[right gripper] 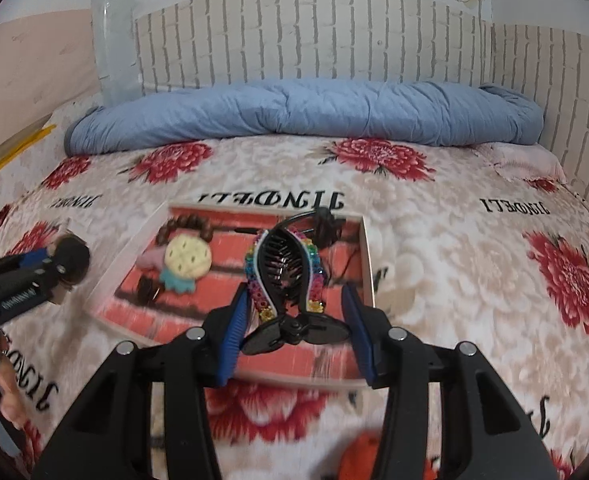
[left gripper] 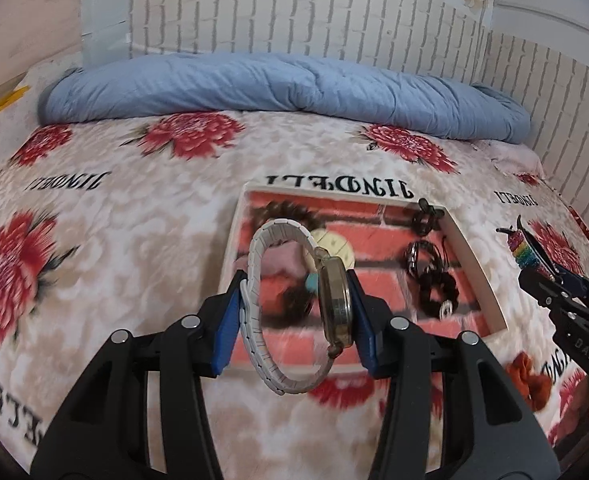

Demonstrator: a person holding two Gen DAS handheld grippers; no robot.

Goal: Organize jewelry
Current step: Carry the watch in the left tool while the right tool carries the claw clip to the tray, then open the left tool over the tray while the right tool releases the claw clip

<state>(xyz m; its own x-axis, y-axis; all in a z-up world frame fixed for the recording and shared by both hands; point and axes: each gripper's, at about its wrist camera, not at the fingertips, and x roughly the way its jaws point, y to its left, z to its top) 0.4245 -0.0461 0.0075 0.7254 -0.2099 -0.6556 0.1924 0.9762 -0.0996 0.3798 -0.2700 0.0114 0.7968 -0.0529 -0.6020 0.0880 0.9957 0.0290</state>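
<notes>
Left tongs (left gripper: 294, 316) clamp a watch (left gripper: 334, 304); right tongs (right gripper: 294, 320) grip a hair clip (right gripper: 286, 276) above the tray (right gripper: 368, 256).

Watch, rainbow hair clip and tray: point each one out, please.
Watch (left gripper: 336, 300), left wrist view, on the edge of its round case.
Rainbow hair clip (right gripper: 282, 268), right wrist view, on its black inner teeth.
Tray (left gripper: 476, 268), left wrist view, on its white right wall.

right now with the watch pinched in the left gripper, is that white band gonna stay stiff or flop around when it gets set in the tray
The watch band probably flexes: it is finely segmented and bends in a loop. The metal case looks like the heavy part, so it may swing or tip case-first. The left gripper presses band and case, likely a steady hold.
</notes>
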